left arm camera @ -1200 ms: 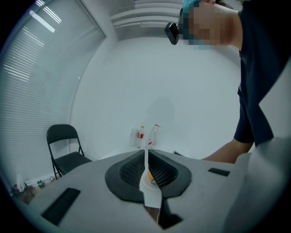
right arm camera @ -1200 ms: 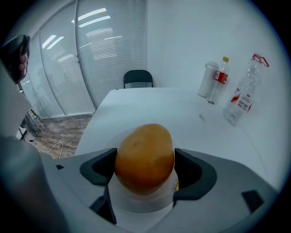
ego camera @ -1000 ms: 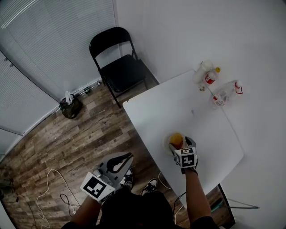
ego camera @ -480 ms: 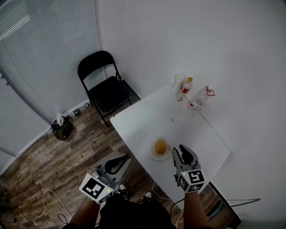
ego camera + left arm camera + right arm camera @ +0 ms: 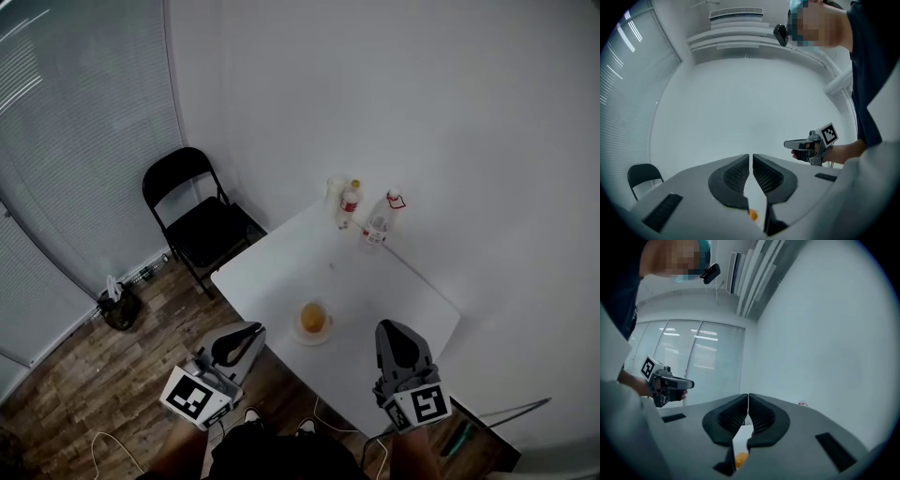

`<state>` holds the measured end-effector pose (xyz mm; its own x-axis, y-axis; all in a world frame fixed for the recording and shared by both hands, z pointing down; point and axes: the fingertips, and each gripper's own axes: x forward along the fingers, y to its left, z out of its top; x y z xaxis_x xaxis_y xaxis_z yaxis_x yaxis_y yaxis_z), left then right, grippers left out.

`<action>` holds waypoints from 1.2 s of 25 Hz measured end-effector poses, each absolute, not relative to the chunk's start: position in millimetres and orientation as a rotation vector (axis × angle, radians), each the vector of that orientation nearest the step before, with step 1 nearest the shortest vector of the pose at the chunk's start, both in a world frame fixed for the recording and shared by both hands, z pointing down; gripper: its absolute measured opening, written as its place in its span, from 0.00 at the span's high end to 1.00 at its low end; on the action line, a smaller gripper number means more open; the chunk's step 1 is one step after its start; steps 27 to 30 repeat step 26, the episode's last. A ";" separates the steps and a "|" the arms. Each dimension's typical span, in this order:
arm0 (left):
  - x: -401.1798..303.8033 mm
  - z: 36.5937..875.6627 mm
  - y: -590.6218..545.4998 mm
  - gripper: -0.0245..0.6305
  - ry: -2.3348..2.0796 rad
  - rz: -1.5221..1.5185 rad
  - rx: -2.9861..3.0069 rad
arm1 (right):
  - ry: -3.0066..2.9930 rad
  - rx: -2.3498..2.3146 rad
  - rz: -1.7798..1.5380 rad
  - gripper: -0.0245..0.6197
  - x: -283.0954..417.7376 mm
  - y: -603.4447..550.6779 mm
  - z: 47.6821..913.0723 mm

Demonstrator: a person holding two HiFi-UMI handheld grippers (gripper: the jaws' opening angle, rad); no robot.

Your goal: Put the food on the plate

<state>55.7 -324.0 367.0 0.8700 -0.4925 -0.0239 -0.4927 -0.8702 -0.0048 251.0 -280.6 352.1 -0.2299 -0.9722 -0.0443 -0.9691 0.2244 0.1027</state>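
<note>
An orange piece of food (image 5: 314,318) lies on a small white plate (image 5: 298,334) near the front edge of the white table (image 5: 375,281). My right gripper (image 5: 387,328) hovers to the right of the plate, apart from it, shut with nothing between its jaws. My left gripper (image 5: 251,329) is held off the table's left edge, also shut and empty. In the left gripper view the jaws (image 5: 751,157) meet, with the food (image 5: 753,214) showing below them. The right gripper view has its shut jaws (image 5: 748,397) above the food (image 5: 740,459).
Three bottles (image 5: 349,202) stand at the table's far corner against the white wall. A black folding chair (image 5: 192,211) stands on the wooden floor to the left. A small dark bag (image 5: 119,307) sits by the window blinds.
My right gripper let go of the food on the plate, drew back to the right and toward me, and shut. The head view lifted, so the table looks farther off.
</note>
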 end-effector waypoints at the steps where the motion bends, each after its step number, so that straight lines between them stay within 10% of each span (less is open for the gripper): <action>1: 58.4 363.7 -320.7 0.90 0.786 0.041 -3.027 | -2.429 1.937 -0.189 0.93 251.8 -275.9 346.9; 30: 56.9 357.6 -312.7 0.90 0.786 0.077 -3.045 | -2.431 1.817 -0.137 0.93 237.8 -275.8 362.1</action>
